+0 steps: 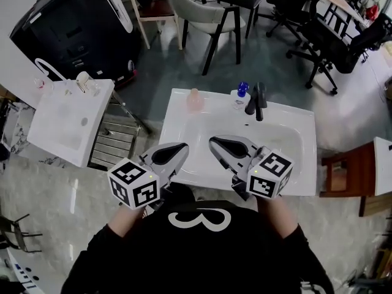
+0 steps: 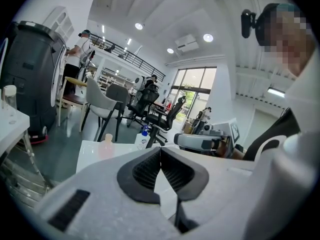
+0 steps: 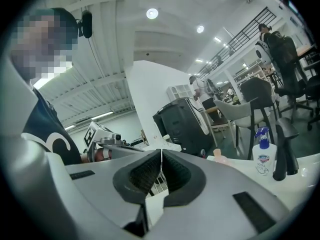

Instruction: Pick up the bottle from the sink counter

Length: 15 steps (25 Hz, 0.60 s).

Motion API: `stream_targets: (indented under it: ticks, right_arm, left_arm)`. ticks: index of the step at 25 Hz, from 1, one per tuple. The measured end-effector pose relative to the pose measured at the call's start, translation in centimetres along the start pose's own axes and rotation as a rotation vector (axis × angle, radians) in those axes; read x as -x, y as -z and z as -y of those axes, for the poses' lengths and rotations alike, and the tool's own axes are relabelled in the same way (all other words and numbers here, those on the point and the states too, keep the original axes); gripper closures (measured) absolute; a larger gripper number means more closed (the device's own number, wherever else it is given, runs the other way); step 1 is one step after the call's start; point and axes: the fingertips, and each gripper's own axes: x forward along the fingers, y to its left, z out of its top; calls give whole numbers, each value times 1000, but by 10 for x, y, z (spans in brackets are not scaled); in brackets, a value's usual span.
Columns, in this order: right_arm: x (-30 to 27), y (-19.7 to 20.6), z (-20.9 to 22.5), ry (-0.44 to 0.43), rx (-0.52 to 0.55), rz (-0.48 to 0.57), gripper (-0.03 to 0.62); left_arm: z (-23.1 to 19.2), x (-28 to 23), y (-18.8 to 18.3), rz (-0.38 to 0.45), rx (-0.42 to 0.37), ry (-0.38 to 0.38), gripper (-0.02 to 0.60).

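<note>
Two bottles stand at the back of the white sink counter [image 1: 177, 112]: a small pink bottle [image 1: 193, 100] at the left and a clear pump bottle with a blue top [image 1: 241, 95] beside the black faucet [image 1: 257, 101]. Both grippers hover over the counter's near edge, well short of the bottles. My left gripper [image 1: 182, 146] is shut and empty, and so is my right gripper [image 1: 212, 141]. The left gripper view shows the pink bottle [image 2: 106, 144] and the pump bottle [image 2: 143, 137] beyond the closed jaws. The right gripper view shows the pump bottle [image 3: 263, 157], the faucet [image 3: 283, 149] and the pink bottle [image 3: 218, 156].
A second white basin [image 1: 64, 124] stands to the left, with a black machine [image 1: 67, 26] behind it. Chairs [image 1: 205, 17] and office chairs [image 1: 334, 38] fill the floor beyond the counter. A wooden stool [image 1: 343, 170] stands at the right.
</note>
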Motion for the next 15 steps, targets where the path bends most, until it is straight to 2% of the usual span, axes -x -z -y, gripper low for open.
stream_targets:
  ticks: [5, 15]
  right_arm:
    - [-18, 2, 21, 78, 2, 0, 579]
    - [-67, 13, 64, 160, -63, -15, 579]
  left_arm:
    - [-26, -14, -2, -41, -6, 42, 566]
    - [-87, -29, -8, -114, 29, 72, 566]
